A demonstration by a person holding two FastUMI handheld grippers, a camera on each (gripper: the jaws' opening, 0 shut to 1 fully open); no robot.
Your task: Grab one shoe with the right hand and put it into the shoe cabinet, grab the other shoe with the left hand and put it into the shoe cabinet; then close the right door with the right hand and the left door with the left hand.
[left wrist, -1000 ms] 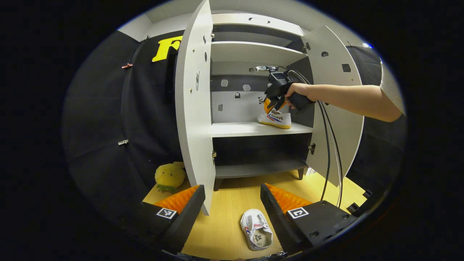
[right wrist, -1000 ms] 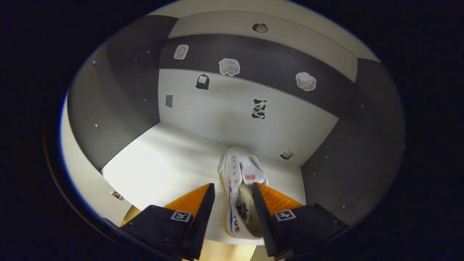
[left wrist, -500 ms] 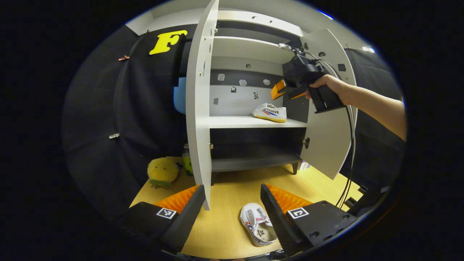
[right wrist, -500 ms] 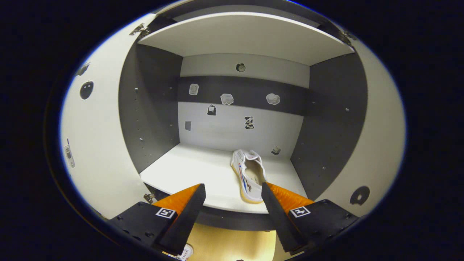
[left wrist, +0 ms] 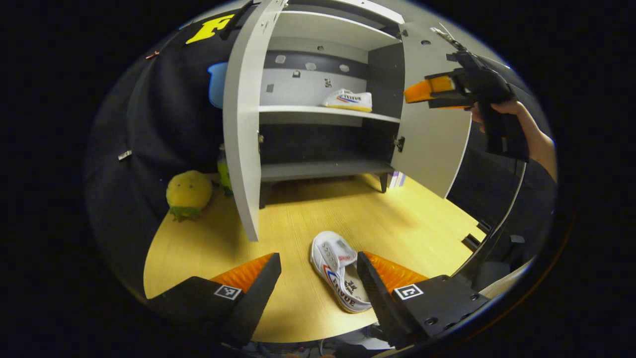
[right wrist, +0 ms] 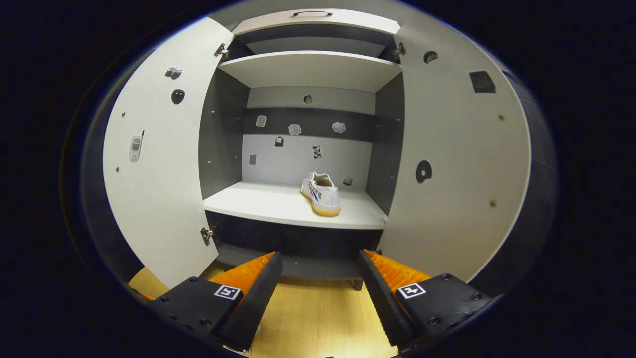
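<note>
- Left gripper view is showing the left gripper (left wrist: 318, 278) hovering over the wooden floor (left wrist: 397, 219) with its fingers spread apart and gripping nothing; the second shoe (left wrist: 338, 271) is lying on the floor between them, nearer the right finger, which is hiding its heel end.
- Beyond it the shoe cabinet (left wrist: 318, 114) is standing with both doors swung wide; the left door (left wrist: 241, 124) is jutting out toward the camera, its lower edge reaching close to the shoe on the floor.
- A yellow plush toy (left wrist: 189, 191) is sitting on the floor to the left of the cabinet, with a green bottle (left wrist: 223, 171) just beside it, partly hidden by the left door.
- A hand (left wrist: 516, 112) is holding the right gripper (left wrist: 422, 92) in the air in front of the right door (left wrist: 432, 129); cables are hanging down from it.
- Right gripper view is facing the cabinet interior, the right gripper's fingers released and empty above the floor.
- The first shoe (right wrist: 320, 193) is resting on the middle shelf (right wrist: 258, 204), toward its right side, heel facing out.
- Small stickers (right wrist: 294, 129) are dotting the back wall and the insides of both doors.
</note>
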